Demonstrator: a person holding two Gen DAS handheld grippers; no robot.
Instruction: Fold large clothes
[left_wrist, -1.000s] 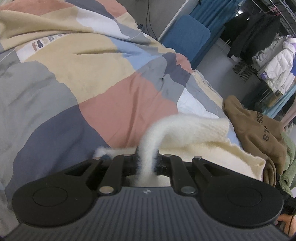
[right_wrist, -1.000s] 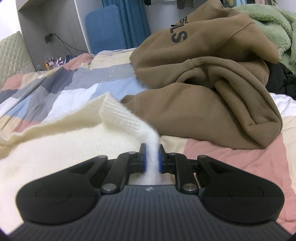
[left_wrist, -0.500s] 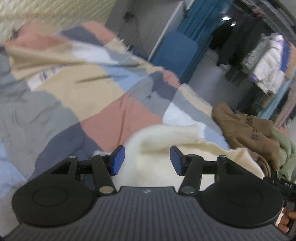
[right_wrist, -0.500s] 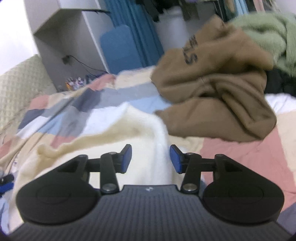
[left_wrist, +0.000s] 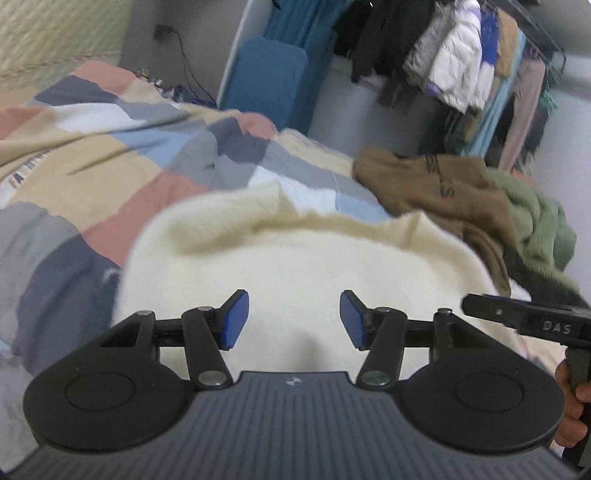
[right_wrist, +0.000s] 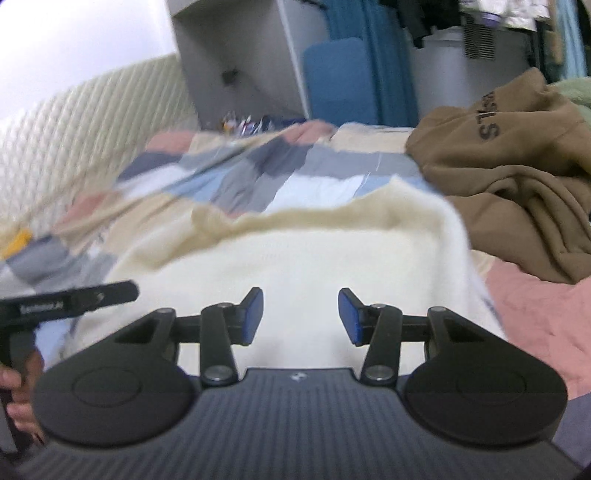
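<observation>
While left view shows clothes rack (left_wrist: 480, 55), right shows headboard (right_wrist: 74, 140)

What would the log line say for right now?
left gripper: open, empty | right gripper: open, empty | cream sweater: folded, on patchwork quilt
</observation>
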